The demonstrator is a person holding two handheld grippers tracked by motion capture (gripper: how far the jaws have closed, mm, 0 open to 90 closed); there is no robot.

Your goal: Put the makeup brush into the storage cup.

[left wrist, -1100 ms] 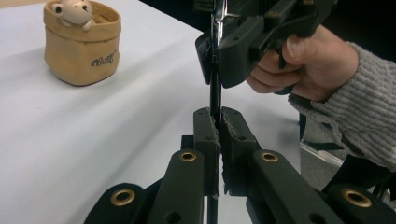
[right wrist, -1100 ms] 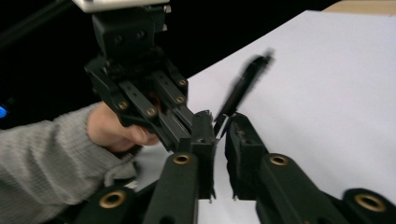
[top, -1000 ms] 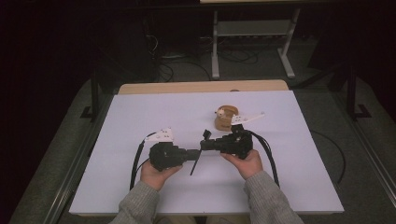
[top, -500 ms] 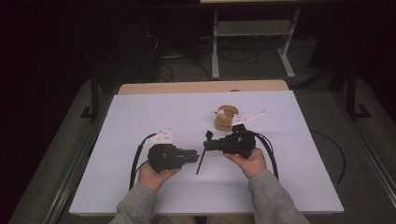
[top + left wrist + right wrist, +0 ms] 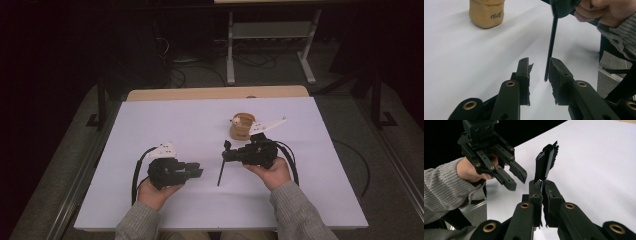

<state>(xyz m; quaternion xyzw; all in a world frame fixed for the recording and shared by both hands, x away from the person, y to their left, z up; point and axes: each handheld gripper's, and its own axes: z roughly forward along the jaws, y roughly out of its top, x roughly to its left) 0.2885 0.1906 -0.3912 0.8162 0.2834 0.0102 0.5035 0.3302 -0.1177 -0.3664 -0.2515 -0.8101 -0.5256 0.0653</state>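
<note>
Over a white table (image 5: 150, 125), the right gripper (image 5: 541, 185) is clamping a black comb (image 5: 546, 162) by one end, its jaws shut tight on it. In the high view the comb (image 5: 220, 172) is hanging down from the right gripper (image 5: 229, 152) toward the tabletop. The left gripper (image 5: 539, 68), its jaws having just been opening, is standing parted and gripping nothing, just beside the comb (image 5: 551, 47). A tan jar (image 5: 241, 127) is sitting behind.

A white table (image 5: 150, 125) carried a tan jar (image 5: 241, 127), which stood directly on it toward the far edge, right of the middle, beside a wooden strip (image 5: 200, 93).
</note>
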